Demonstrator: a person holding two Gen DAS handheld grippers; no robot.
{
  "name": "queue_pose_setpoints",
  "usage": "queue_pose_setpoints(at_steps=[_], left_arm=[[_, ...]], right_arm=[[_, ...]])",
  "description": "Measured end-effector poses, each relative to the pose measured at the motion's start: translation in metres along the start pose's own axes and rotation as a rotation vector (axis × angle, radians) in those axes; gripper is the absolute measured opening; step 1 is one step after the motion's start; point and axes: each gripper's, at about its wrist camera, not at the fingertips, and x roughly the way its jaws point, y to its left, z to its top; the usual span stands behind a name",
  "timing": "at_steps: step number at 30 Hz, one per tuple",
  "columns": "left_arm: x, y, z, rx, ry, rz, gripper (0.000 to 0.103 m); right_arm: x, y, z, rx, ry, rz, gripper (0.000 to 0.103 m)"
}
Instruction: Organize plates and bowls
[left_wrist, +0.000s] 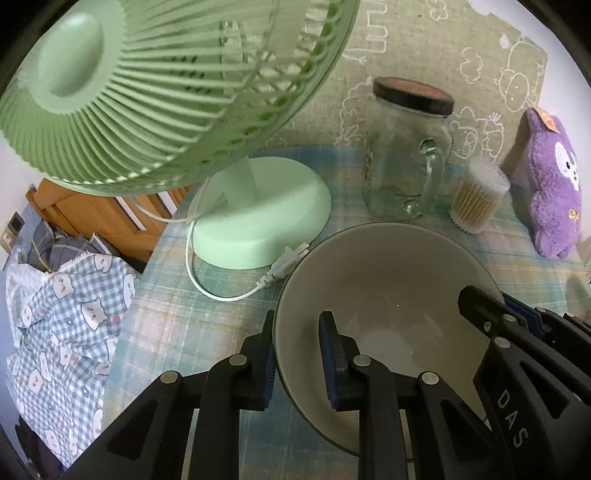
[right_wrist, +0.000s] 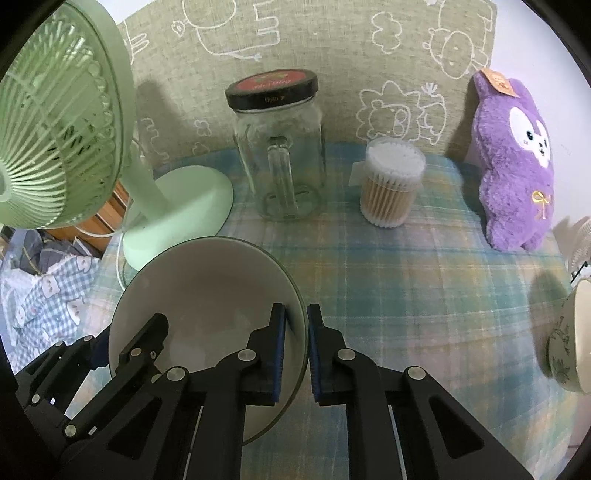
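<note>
A pale bowl (left_wrist: 388, 295) is shown on the plaid-covered surface (right_wrist: 424, 295), near the front and left of centre, held at opposite rims by two grippers. The left gripper (left_wrist: 299, 354) is clenched on the bowl's left rim, one blue pad inside the wall and one outside. The right gripper (right_wrist: 295, 350) is clenched on the right rim in the same manner. In the left wrist view the right gripper is seen at the bowl's far-right edge; in the right wrist view the left gripper is seen at its near-left edge.

Just beyond the bowl's left rim the round base of a green fan (right_wrist: 62, 122) is placed, with its white cord (left_wrist: 207, 280) and plug lying against the bowl's far-left edge. The fan head overhangs the left edge of the surface, past which a checked cloth (left_wrist: 66, 317) is seen lower down. Behind the bowl, near the back cushion (right_wrist: 332, 55), a lidded glass jar (right_wrist: 280, 147) with a handle stands upright; a tub of cotton swabs (right_wrist: 393, 181) stands to its right, apart from it. A purple plush toy (right_wrist: 517, 162) leans at the far right. A second, patterned bowl (right_wrist: 569, 343) is partly seen at the right edge of the right wrist view.

Open cloth is left between the held bowl and the patterned bowl, and in front of the swabs and toy.
</note>
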Motion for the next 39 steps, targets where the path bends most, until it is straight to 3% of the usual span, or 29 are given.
queue_pose_setpoints(at_steps=[17,39], left_arm=[[-0.072,0.000,-0.015,0.046,-0.063,-0.060,0.019],[-0.162,0.042,-0.066,0.091,-0.128,-0.124,0.019]], right_arm=[[-0.085,-0.001,-0.029,0.027,-0.073,-0.048,0.015],[-0.189,0.045,-0.091,0.058,-0.140,-0.106,0.015]])
